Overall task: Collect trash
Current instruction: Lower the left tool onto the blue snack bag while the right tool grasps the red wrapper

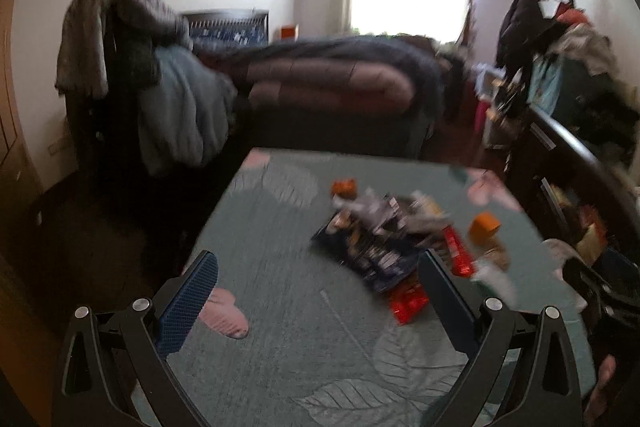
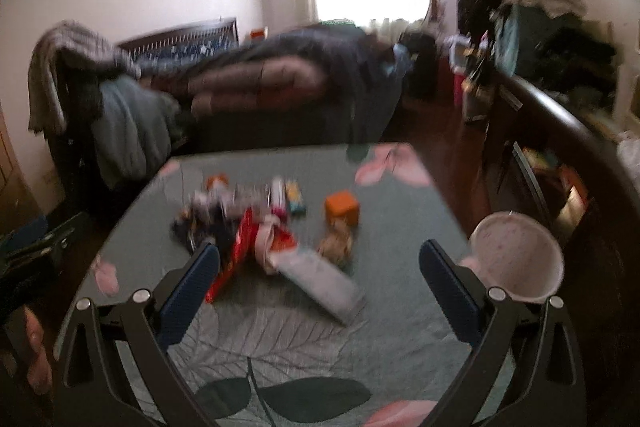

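**Both grippers wide open above the table, trash ahead**

I hold my left gripper (image 1: pixel 318 273) above the near left part of the table (image 1: pixel 280 307), aimed forward and a little down. Its jaws are spread wide and nothing sits between them; they touch nothing. My right gripper (image 2: pixel 320 263) hangs the same way over the near edge, jaws just as wide, also empty and clear of the cloth.

The trash (image 2: pixel 256 227) lies in a loose heap at the middle of the table, beyond both sets of fingers. Both views are blurred, so I can only make out some of it: a red wrapper (image 2: pixel 236 255) on the near left of the heap, a grey pouch (image 2: pixel 324 281) lying flat nearest my right gripper, an orange box (image 2: pixel 341 207) to the right, and a dark blue packet (image 1: pixel 372 251) under crumpled wrappers. In the left view the red wrapper (image 1: pixel 410 301) shows just beside my right finger (image 1: pixel 446 295), though I cannot tell whether they touch.

A white bin (image 2: pixel 520 259) stands off the table's right edge, near my right gripper. A bed (image 1: pixel 320 75) with heaped covers fills the far side of the room.
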The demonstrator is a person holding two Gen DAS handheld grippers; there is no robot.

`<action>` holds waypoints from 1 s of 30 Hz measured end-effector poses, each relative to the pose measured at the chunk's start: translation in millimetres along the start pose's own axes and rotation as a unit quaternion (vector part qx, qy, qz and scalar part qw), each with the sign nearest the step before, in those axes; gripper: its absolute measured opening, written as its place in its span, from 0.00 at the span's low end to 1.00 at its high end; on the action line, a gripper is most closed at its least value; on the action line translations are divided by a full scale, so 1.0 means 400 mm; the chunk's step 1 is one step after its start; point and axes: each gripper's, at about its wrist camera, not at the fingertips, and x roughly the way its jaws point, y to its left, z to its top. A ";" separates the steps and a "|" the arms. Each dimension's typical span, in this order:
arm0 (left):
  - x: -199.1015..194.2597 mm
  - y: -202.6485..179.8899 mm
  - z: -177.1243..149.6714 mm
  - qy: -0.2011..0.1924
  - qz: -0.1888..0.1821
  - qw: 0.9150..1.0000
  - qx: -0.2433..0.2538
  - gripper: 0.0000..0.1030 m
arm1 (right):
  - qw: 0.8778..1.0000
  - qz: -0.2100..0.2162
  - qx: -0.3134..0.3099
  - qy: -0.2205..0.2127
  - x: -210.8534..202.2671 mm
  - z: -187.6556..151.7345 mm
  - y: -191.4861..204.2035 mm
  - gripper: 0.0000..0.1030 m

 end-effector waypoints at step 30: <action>0.372 -0.114 -0.044 0.104 0.095 0.987 0.071 0.96 | 0.997 0.024 0.046 0.054 0.173 -0.039 -0.085 0.97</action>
